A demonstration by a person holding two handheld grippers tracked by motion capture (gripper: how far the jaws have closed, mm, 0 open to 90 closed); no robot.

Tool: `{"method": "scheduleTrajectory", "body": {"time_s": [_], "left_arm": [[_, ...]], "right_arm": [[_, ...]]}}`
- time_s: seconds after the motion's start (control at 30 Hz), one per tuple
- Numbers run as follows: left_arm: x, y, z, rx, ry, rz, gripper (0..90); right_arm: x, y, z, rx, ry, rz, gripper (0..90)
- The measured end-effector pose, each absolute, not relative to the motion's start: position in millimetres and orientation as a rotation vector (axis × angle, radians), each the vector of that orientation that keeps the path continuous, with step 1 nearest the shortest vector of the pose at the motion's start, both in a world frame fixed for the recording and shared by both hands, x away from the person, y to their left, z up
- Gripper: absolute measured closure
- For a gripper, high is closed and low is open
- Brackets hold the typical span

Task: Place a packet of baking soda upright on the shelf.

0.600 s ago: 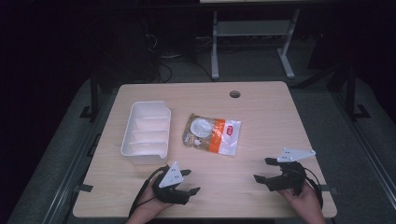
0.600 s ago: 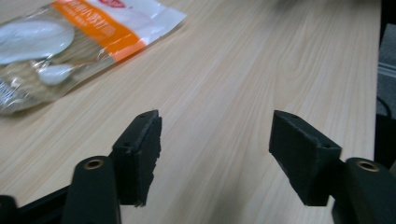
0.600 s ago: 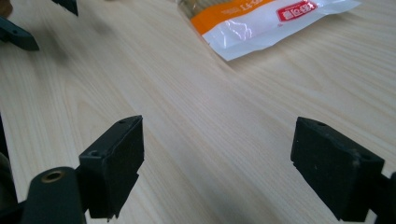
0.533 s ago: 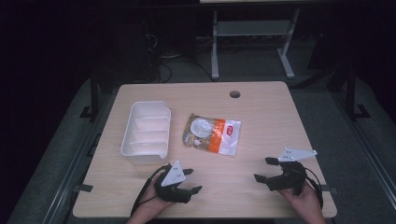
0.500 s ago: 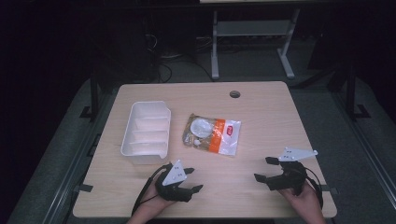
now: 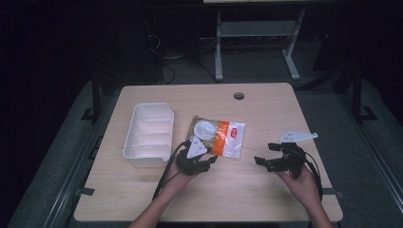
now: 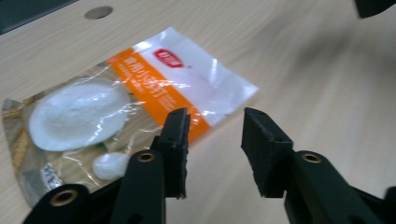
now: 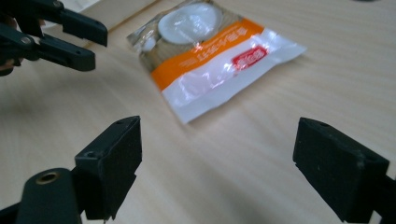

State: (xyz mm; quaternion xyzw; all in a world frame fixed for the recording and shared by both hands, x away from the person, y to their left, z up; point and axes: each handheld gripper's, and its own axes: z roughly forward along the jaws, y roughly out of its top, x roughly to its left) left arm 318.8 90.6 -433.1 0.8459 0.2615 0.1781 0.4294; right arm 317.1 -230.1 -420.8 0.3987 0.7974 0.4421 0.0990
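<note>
While the snack packet [image 6: 217,136] lies flat mid-worktop [image 6: 266,199] beside the white tray [image 6: 147,134], I judge this the approach step: left gripper [image 6: 205,161], fingers apart and empty, needs to straddle its near edge; right gripper [image 6: 264,161] waits wide open.

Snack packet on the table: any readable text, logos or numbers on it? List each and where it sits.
Red logo patch on the clear end of the packet: white characters, too blurred to read.
Orange band across the packet: a line of white characters, too small and blurred to read.
Barcode-like patch at the packet's corner, left gripper view: not legible.
White tray: no text visible.
Table: no text visible.
</note>
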Motion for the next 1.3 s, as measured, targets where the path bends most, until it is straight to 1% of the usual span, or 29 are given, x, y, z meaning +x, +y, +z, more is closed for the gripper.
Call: {"method": "scheduleTrajectory", "body": {"time_s": [0.17, 0.23, 0.27, 0.37, 0.4, 0.5, 0.57, 0.63, 0.7, 0.73, 0.8, 0.87, 1.17, 1.3], "left_arm": [[338, 84, -435, 2.131, 0.731, 0.487, 72.0], [345, 82, -437, 2.135, 0.768, 0.495, 74.1], [348, 80, -439, 2.136, 0.79, 0.505, 75.3], [356, 75, -444, 2.16, 0.817, 0.533, 76.4], [359, 74, -446, 2.168, 0.827, 0.543, 77.4], [368, 75, -453, 2.19, 0.875, 0.544, 78.1], [372, 76, -457, 2.2, 0.905, 0.535, 78.1], [373, 77, -461, 2.218, 0.916, 0.525, 78.1], [373, 76, -463, 2.219, 0.917, 0.528, 78.1], [373, 76, -463, 2.219, 0.919, 0.529, 78.0], [373, 76, -464, 2.221, 0.925, 0.521, 78.0], [374, 75, -465, 2.214, 0.931, 0.514, 78.1], [373, 74, -467, 2.225, 0.918, 0.52, 78.2], [373, 74, -467, 2.225, 0.914, 0.509, 78.3]], "right_arm": [[342, -219, -406, 1.201, 2.357, 1.322, 17.2], [351, -213, -401, 1.192, 2.367, 1.301, 17.6], [363, -205, -397, 1.2, 2.385, 1.27, 18.3], [374, -200, -396, 1.222, 2.396, 1.261, 19.2], [387, -195, -400, 1.247, 2.409, 1.253, 21.3], [397, -191, -406, 1.284, 2.421, 1.256, 22.7], [404, -189, -413, 1.316, 2.416, 1.239, 27.1], [413, -187, -428, 1.373, 2.439, 1.21, 32.3], [417, -188, -434, 1.421, 2.442, 1.175, 34.9], [419, -188, -437, 1.442, 2.446, 1.176, 38.7], [420, -189, -439, 1.471, 2.451, 1.182, 39.3], [424, -189, -447, 1.527, 2.463, 1.195, 44.2], [428, -184, -462, 1.577, 2.493, 1.178, 49.8], [429, -178, -465, 1.563, 2.508, 1.212, 55.3]]}}
